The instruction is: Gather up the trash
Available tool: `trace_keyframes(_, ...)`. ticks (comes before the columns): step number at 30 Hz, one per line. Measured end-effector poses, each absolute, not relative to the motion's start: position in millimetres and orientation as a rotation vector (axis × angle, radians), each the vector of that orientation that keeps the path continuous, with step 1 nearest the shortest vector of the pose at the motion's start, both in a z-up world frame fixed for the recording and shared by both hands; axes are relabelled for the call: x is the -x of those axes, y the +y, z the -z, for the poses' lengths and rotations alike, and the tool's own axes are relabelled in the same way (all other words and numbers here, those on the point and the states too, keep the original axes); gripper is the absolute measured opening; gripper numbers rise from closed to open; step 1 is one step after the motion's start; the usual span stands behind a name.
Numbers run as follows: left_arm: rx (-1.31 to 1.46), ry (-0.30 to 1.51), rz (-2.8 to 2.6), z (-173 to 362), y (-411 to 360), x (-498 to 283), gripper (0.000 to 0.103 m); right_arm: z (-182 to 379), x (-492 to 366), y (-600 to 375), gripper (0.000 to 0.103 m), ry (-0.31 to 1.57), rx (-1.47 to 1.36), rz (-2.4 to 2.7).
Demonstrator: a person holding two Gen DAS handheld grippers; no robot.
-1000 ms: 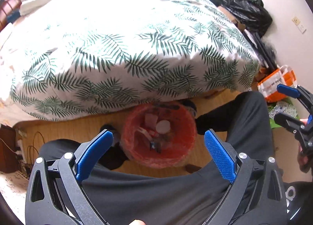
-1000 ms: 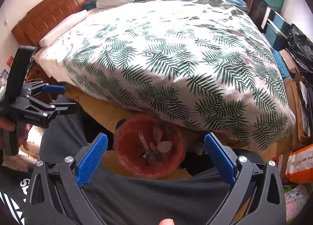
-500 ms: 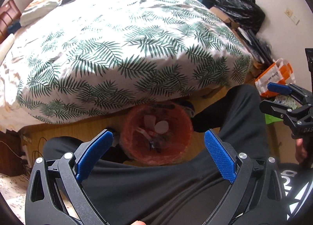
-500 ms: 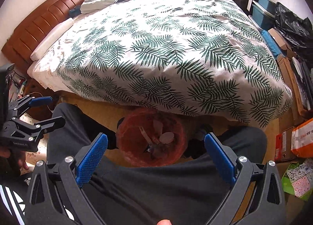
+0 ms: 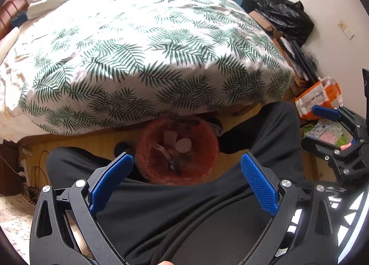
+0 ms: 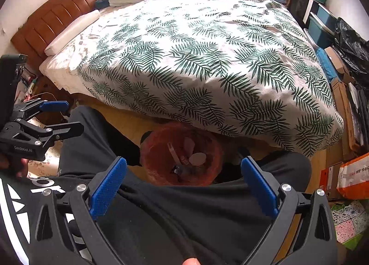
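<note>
the red trash bin (image 5: 177, 149) stands on the wooden floor (image 5: 96, 140) between the seated person's legs (image 5: 265, 140), its far rim tucked under the leaf-print duvet (image 5: 150, 57) (scraps and a pale round lid lie inside). the left gripper (image 5: 186, 182) and right gripper (image 6: 183, 183) hover above the lap, both with jaws spread wide and holding nothing.

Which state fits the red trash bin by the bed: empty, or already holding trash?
Holding trash. The red trash bin stands upright on the floor, and pale scraps lie inside; how full it is cannot be told.
</note>
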State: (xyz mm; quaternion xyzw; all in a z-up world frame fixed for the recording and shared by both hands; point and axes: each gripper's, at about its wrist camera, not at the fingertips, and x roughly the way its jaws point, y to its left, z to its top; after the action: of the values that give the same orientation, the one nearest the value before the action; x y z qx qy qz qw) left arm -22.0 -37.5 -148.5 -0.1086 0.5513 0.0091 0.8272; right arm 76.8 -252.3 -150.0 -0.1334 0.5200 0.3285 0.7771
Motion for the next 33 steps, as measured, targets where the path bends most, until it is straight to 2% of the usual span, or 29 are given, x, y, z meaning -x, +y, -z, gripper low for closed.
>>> trace_keyframes(33,0.164,1.142,-0.027,118,-49,22,0.097,132,-83,-239,0.098,1.107,0.298,-0.804)
